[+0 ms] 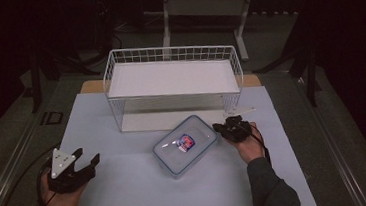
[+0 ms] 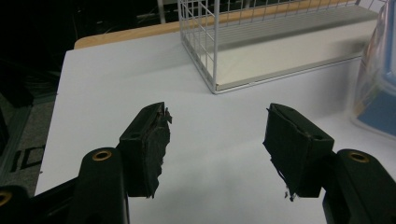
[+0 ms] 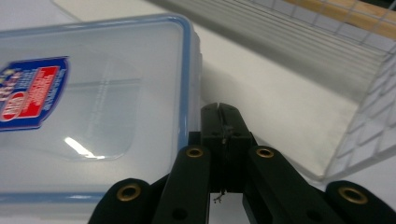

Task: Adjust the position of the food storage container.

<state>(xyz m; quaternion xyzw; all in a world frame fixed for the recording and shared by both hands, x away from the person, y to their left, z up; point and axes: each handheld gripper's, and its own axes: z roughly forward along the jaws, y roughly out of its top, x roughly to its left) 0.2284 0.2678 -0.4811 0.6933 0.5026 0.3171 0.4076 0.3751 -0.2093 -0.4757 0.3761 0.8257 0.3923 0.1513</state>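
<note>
A clear plastic container [image 1: 185, 145] is lying flat on the white table [image 1: 129, 198], near its middle, just in front of the wire basket shelf [image 1: 173, 76]. The container is rectangular with rounded corners, its lid is transparent with a blue seal line running along the rim, and a red and blue label [image 1: 185, 142] is sitting on the top. The lid is looking smooth and a little glossy. The shelf is made from thin white wire in a grid, with a flat pale board on top and another one below.

The right hand-held gripper [image 1: 219, 128] is resting at the right end of the container. In the right gripper view its two black jaws are standing pressed together, closed, with nothing between them, and the tip [image 3: 219, 114] is lying just beside the blue rim of the container [image 3: 93, 107]; I cannot tell if it is really touching.

The left hand-held gripper [image 1: 86, 159] is staying well apart from the container, at the left side of the table. Its jaws are standing wide open and holding nothing; the black pads [image 2: 156, 140] are looking torn and rough at the edges.
</note>
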